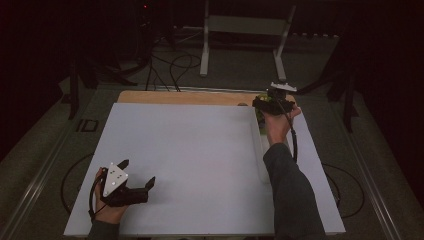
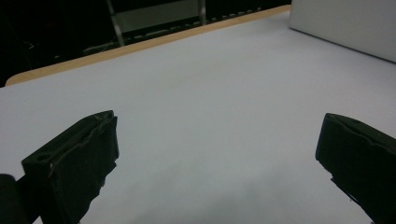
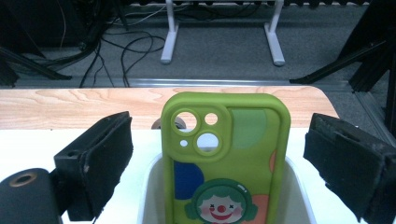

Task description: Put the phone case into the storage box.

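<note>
A green phone case (image 3: 224,158) with a clown picture and round camera cut-outs stands upright in a white tray (image 3: 149,179). My right gripper (image 3: 219,126) is open around it, with a jaw on each side and a clear gap to the case. In the high view the right gripper (image 1: 267,104) is at the far right of the table, over the far end of the long white tray (image 1: 259,155), where a bit of the green case (image 1: 260,113) shows. My left gripper (image 1: 137,171) rests open and holds nothing at the near left of the white board (image 1: 190,145). Bare board lies between the left gripper (image 2: 218,126) jaws.
The white board lies on a wooden tabletop (image 1: 175,97) whose far edge shows. Beyond the table stand a white metal frame (image 1: 245,25), loose cables (image 1: 172,65) on the floor and dark stands on both sides. The tray's side wall (image 2: 345,23) rises at the upper right of the left gripper view.
</note>
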Motion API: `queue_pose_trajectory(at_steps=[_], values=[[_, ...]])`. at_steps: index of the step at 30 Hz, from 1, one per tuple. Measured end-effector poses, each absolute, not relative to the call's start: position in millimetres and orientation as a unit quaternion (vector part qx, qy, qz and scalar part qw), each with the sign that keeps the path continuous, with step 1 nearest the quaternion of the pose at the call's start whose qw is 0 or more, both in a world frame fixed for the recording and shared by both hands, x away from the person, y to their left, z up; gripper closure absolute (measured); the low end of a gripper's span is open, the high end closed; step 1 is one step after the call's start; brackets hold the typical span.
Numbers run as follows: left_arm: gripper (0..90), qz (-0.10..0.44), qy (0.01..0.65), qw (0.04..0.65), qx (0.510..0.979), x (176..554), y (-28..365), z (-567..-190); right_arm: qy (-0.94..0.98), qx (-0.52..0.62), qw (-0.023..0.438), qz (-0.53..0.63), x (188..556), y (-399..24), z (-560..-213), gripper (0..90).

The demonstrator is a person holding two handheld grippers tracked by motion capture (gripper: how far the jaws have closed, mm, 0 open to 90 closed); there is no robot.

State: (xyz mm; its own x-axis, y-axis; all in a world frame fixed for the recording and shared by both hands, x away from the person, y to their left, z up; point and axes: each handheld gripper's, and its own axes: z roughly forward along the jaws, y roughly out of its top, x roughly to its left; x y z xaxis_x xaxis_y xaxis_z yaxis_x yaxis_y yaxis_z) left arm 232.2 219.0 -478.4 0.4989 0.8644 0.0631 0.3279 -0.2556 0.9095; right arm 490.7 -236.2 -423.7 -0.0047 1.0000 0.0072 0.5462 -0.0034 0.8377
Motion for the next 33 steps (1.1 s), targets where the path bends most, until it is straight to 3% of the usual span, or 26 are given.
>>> queue_pose_trajectory(at_steps=[33], values=[[0.1,0.296,0.403,0.457,0.735,230.8,218.0,-477.2,0.648,0.598,0.31,0.355,457.8,-244.1,-410.9,11.3]])
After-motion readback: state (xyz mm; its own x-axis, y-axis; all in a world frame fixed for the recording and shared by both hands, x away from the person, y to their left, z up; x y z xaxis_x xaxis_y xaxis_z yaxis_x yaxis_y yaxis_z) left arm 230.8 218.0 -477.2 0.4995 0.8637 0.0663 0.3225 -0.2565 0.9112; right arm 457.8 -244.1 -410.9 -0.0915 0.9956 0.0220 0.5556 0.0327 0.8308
